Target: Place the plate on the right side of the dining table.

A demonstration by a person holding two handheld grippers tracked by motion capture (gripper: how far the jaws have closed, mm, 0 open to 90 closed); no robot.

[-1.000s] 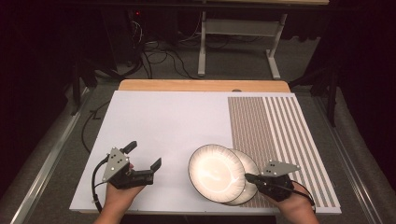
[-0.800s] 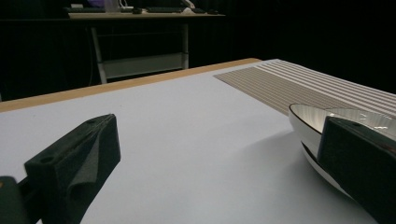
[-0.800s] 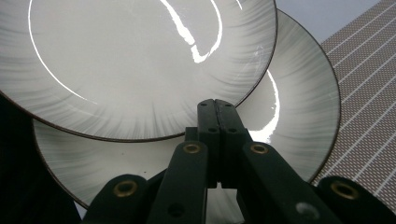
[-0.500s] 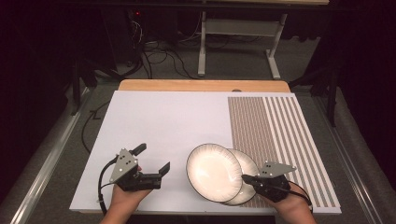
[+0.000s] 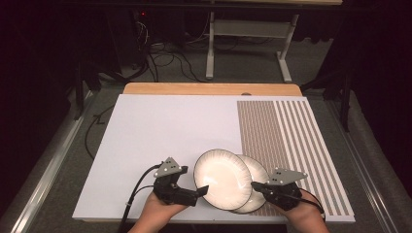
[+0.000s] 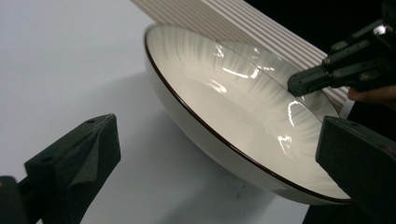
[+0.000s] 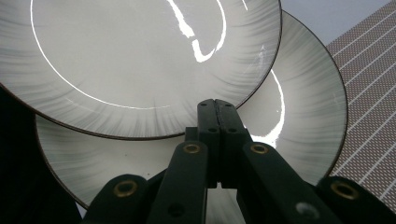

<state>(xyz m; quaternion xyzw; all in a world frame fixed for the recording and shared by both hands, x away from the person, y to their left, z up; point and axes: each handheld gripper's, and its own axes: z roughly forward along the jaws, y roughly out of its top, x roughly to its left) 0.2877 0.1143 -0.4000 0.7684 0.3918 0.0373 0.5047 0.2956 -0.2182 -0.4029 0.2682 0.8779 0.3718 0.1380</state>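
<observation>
Right gripper (image 5: 254, 185) jaws clenched under the upper plate (image 5: 222, 177); left gripper (image 5: 201, 189) jaws gaping wide around its rim.

1. The high view is dim at the edges; the white table mat (image 5: 160, 141) is evenly lit from above.
2. Glare streaks the upper plate (image 7: 140, 60) toward twelve o'clock.
3. In the left gripper view the near jaws are soft and out of focus.

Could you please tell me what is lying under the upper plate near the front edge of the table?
A second plate lies under the upper plate, sticking out on its right side. How much of it is covered, and whether anything else sits beneath, cannot be seen.
</observation>
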